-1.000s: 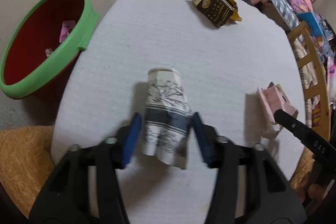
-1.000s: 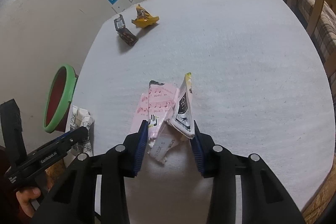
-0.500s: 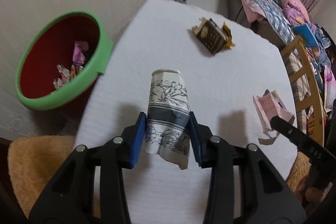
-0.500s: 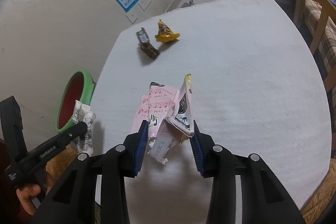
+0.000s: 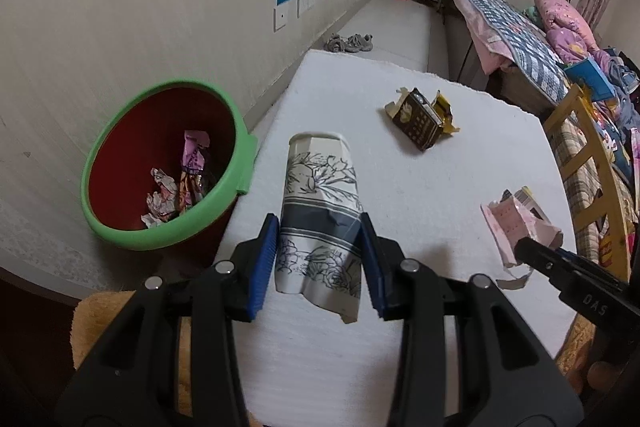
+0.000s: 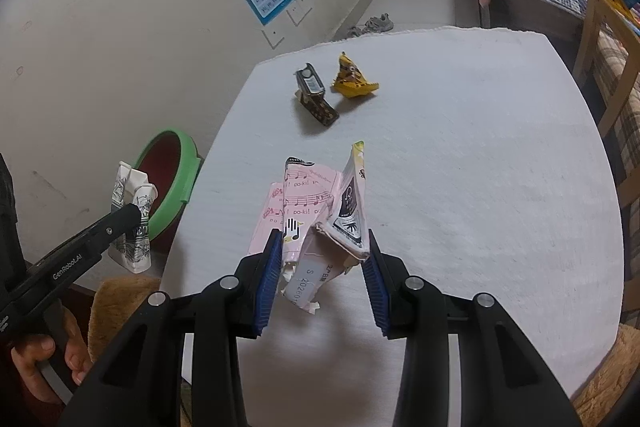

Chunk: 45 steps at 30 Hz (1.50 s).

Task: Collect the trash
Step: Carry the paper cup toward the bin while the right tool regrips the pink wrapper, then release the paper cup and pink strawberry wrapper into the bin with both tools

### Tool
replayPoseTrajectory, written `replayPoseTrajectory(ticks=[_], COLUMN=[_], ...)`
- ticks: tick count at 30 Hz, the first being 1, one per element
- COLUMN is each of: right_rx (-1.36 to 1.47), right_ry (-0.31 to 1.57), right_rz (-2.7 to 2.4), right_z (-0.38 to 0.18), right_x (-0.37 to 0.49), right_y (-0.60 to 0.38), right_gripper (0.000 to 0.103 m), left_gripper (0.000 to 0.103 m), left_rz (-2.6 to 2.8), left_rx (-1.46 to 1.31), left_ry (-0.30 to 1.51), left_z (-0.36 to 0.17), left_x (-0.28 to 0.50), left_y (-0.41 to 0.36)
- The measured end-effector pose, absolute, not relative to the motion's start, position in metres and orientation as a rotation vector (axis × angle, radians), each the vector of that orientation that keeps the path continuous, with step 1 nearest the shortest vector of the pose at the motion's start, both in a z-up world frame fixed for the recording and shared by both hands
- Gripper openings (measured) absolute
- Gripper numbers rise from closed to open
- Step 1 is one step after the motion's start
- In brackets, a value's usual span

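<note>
Paper cup (image 5: 318,223) clamped in left gripper (image 5: 318,263) | right gripper (image 6: 320,275) clamps pink carton (image 6: 304,219) | table edge (image 5: 256,155) seemingly near

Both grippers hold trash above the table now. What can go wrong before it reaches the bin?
1. The left gripper pinches the crushed paper cup only by its lower part; the soft, creased wall may slip out on the way to the green-rimmed bin.
2. The right gripper clamps a loose pink wrapper bundle; one piece may drop out.
3. The bin stands beside the table's left edge, so the right hand's longer carry across may miss.
</note>
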State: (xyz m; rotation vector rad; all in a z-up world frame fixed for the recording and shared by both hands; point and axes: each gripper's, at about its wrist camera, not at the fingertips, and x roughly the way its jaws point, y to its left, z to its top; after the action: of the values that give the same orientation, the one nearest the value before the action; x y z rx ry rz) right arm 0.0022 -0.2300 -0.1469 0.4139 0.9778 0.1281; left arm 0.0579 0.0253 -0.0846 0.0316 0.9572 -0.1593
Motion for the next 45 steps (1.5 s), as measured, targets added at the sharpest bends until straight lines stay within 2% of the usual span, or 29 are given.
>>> replayPoseTrajectory(ticks=[35,45], right_rx=[0.304,0.341], right_ry=[0.995,1.037], right_rz=[0.247,0.22], right_z=[-0.128,-0.149], right_x=[0.023,0.024], right_y=[-0.156,-0.168], right_gripper=[0.036,0.035], left_gripper=[0.039,0.039], left_rz=[-0.05,0.002], left_rx=[-0.027,-0.033], left_ry=[0.972,0.972], left_z=[-0.098,-0.098], left_x=[0.06,0.054], left_y=[0.081,0.103])
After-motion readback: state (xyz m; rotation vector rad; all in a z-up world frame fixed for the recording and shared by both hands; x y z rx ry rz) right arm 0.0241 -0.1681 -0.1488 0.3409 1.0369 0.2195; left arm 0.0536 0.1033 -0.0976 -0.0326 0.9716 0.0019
